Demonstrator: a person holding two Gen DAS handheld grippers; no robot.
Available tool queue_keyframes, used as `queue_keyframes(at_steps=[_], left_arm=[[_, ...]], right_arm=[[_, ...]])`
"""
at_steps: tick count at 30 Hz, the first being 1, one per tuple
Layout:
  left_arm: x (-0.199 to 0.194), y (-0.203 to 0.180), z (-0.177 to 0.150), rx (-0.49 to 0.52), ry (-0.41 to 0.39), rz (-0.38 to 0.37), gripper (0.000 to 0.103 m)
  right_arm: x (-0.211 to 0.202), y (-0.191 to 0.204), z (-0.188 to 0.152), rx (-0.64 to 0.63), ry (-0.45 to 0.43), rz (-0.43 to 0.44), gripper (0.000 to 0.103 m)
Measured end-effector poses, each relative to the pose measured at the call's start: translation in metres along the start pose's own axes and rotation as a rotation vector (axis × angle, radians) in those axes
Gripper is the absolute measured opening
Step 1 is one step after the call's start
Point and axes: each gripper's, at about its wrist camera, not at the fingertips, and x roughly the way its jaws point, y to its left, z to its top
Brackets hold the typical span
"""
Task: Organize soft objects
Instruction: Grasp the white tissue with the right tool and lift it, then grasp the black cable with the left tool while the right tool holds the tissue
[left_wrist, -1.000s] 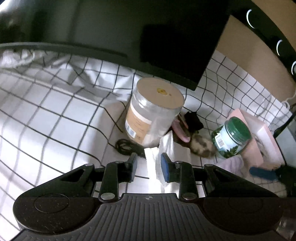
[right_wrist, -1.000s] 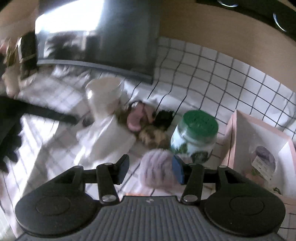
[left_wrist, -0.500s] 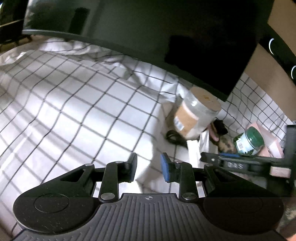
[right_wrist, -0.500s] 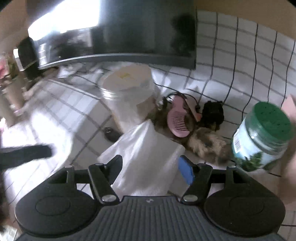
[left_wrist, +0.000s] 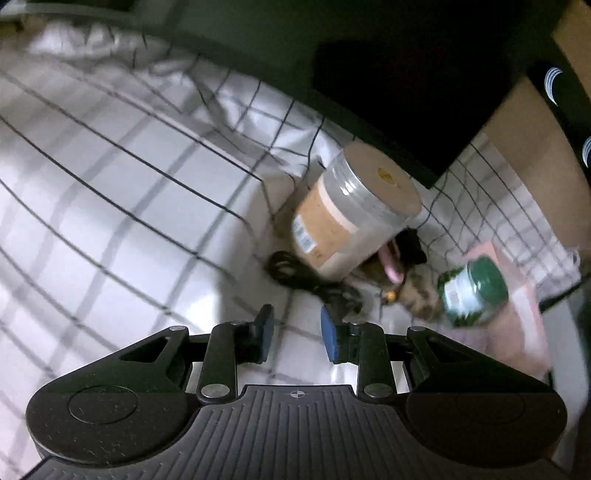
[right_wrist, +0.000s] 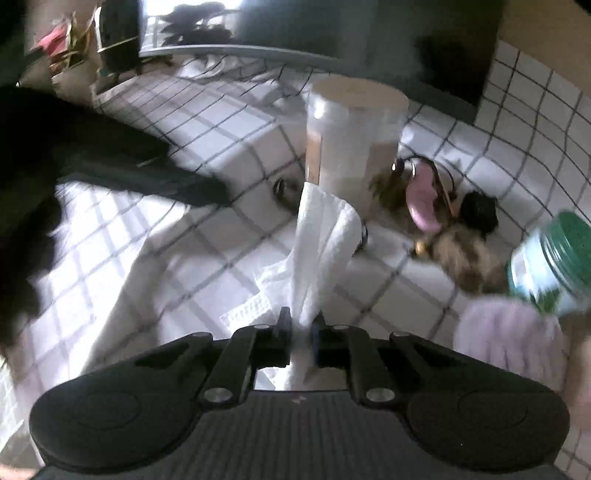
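Note:
My right gripper (right_wrist: 300, 325) is shut on a white cloth (right_wrist: 321, 243), which hangs bunched and lifted above the checked tablecloth (right_wrist: 229, 147). A lilac fluffy item (right_wrist: 509, 332) lies at the right. A brown furry toy (right_wrist: 465, 254) lies behind it and also shows in the left wrist view (left_wrist: 421, 291). My left gripper (left_wrist: 295, 332) is open and empty above the tablecloth (left_wrist: 110, 206), in front of a black cable (left_wrist: 303, 277).
A tall clear canister with a tan lid (left_wrist: 351, 214) (right_wrist: 354, 136) stands near a dark monitor (left_wrist: 332, 55). A green-lidded jar (left_wrist: 476, 291) (right_wrist: 554, 258), a pink comb (right_wrist: 421, 199), a black clump (right_wrist: 480, 210) and a pink box (left_wrist: 517, 314) crowd the right.
My right gripper has shut on the white cloth and lifted it. My left gripper has swung back toward the canister and stays open.

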Motion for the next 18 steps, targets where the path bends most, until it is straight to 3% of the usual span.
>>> queue_keyframes(at_steps=[4,7,10,13,15,18], left_arm=[[0.021,-0.01,0.009,-0.082,-0.032,0.066,0.031],[0.022,-0.027,0.012,0.03,-0.108,0.175,0.031],[0.022,-0.034,0.019,0.121,-0.177,0.231,0.031],[0.029,-0.028,0.029,0.126,-0.151,0.213,0.026],[0.031,-0.029,0.029,0.191,-0.115,0.216,0.024],[0.037,-0.03,0.018,0.282,0.006,0.166,0.025]], right_arm=[[-0.02,-0.009,-0.023,0.011,0.009,-0.003,0.01],[-0.029,-0.017,-0.032,0.024,0.007,-0.004,0.01],[-0.032,-0.023,-0.038,0.042,0.004,-0.001,0.01],[-0.035,-0.028,-0.042,0.054,0.0,0.01,0.01],[-0.036,-0.029,-0.043,0.049,0.001,0.012,0.011],[-0.036,-0.031,-0.045,0.045,0.002,0.018,0.011]])
